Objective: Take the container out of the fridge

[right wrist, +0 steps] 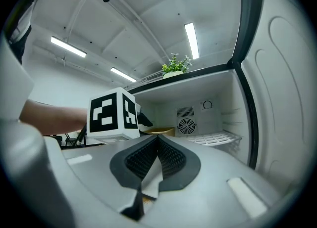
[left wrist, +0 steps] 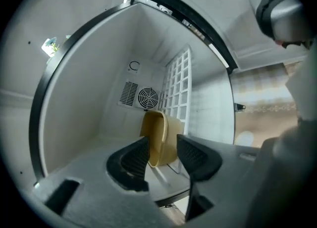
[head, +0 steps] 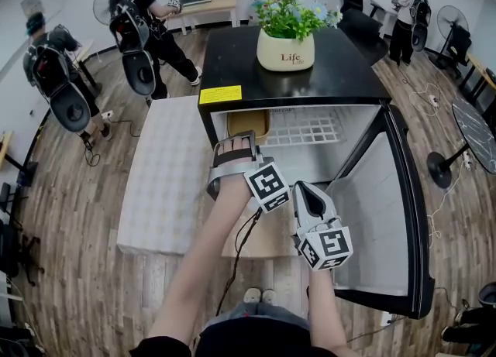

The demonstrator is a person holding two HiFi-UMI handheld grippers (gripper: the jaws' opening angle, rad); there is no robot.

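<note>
A small black fridge (head: 225,65) stands with its door (head: 384,216) swung open to the right. Inside at the left sits a tan container (head: 248,122). My left gripper (head: 237,145) reaches into the fridge opening just in front of it. In the left gripper view the jaws (left wrist: 162,154) are open, and the container (left wrist: 163,135) stands between and just beyond the fingertips, apart from both pads. My right gripper (head: 308,199) hangs lower, outside the fridge by the door, jaws shut (right wrist: 157,141) on nothing. From there the container (right wrist: 161,131) shows behind the left gripper's marker cube (right wrist: 111,115).
A white wire shelf (head: 311,127) fills the fridge's right side, with a fan grille (left wrist: 147,96) on the back wall. A potted plant (head: 285,47) stands on the fridge top. A pale mat (head: 159,173) lies to the left. People (head: 143,22) and fans stand farther off.
</note>
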